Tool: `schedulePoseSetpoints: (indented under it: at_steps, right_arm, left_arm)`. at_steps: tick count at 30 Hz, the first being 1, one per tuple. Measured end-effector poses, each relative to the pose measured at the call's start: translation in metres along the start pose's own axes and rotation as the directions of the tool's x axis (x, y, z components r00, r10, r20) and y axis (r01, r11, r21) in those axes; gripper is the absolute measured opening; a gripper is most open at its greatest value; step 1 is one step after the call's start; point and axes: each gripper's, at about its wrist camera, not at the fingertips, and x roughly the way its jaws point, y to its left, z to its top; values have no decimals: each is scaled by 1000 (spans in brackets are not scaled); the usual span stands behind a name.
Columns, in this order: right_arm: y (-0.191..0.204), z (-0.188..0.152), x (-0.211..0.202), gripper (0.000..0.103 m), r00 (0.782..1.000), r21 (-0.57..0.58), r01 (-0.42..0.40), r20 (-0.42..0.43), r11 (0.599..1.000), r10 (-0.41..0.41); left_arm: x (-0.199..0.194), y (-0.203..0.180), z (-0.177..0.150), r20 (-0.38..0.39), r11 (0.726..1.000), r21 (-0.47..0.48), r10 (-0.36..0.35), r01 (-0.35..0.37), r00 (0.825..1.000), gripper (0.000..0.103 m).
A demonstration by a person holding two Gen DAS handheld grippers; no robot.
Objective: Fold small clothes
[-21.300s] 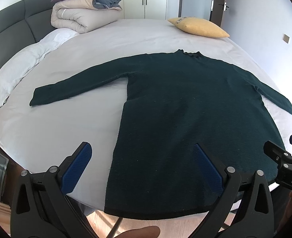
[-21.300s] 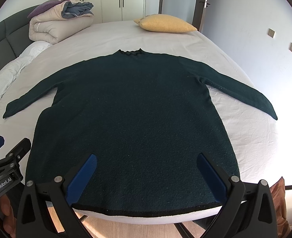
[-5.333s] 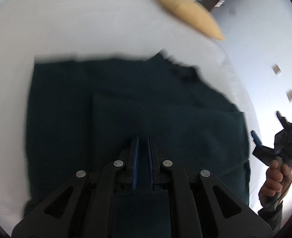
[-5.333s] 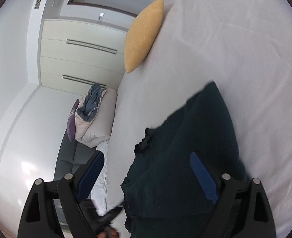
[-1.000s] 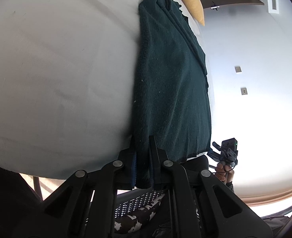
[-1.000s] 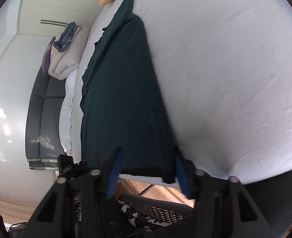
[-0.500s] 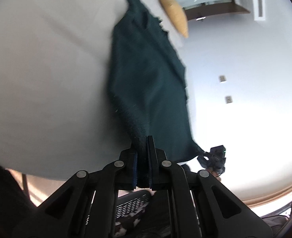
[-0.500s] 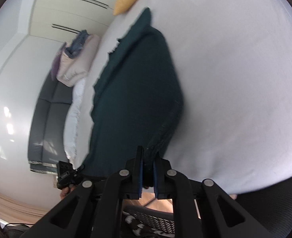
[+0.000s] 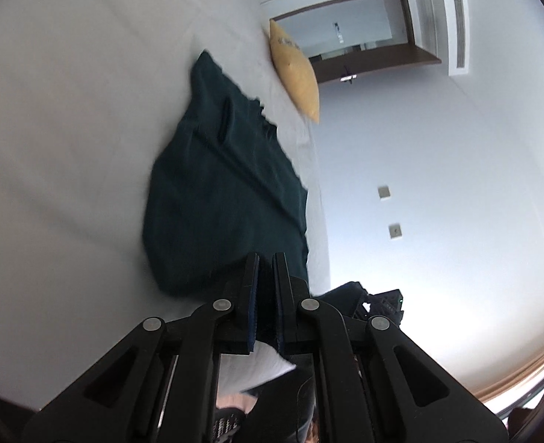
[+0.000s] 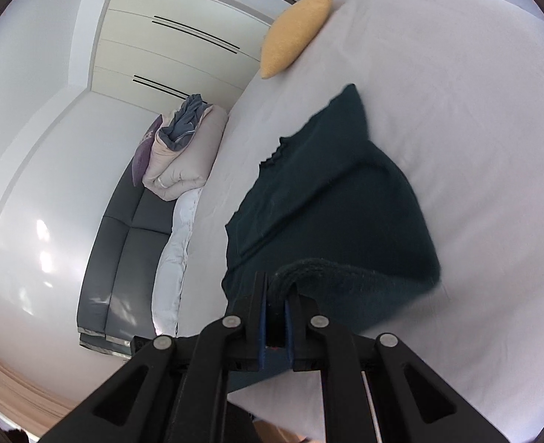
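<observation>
A dark green knitted sweater (image 9: 220, 192) lies on the white bed (image 9: 69, 147) with its sleeves folded in, collar at the far end. My left gripper (image 9: 266, 262) is shut on the sweater's bottom hem at its left corner and holds it lifted off the bed. My right gripper (image 10: 275, 284) is shut on the hem at the right corner; the sweater (image 10: 331, 199) curls up over its fingertips. The lower part of the sweater bulges up and doubles toward the collar (image 10: 277, 151).
A yellow pillow (image 9: 296, 70) lies at the far end of the bed; it also shows in the right wrist view (image 10: 296, 33). A folded duvet pile (image 10: 181, 155) and a white pillow (image 10: 172, 251) lie by the grey headboard (image 10: 120, 258).
Both grippers have lifted the hem off the bed's near edge and carried it forward toward the collar. The sweater's lower part now bulges and folds over.
</observation>
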Motion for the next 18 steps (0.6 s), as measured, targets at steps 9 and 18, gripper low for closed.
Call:
schedulePoseSetpoints:
  at_steps: [9, 18]
  right_arm:
    - [-2, 58, 54, 9, 999, 14, 38, 5, 999, -38]
    - [-26, 1, 33, 10, 999, 49, 8, -49, 999, -5]
  left_arm:
    - [9, -6, 79, 81, 1000, -23, 13, -11, 997, 6]
    - [-3, 19, 14, -15, 973, 4, 230, -230, 973, 98]
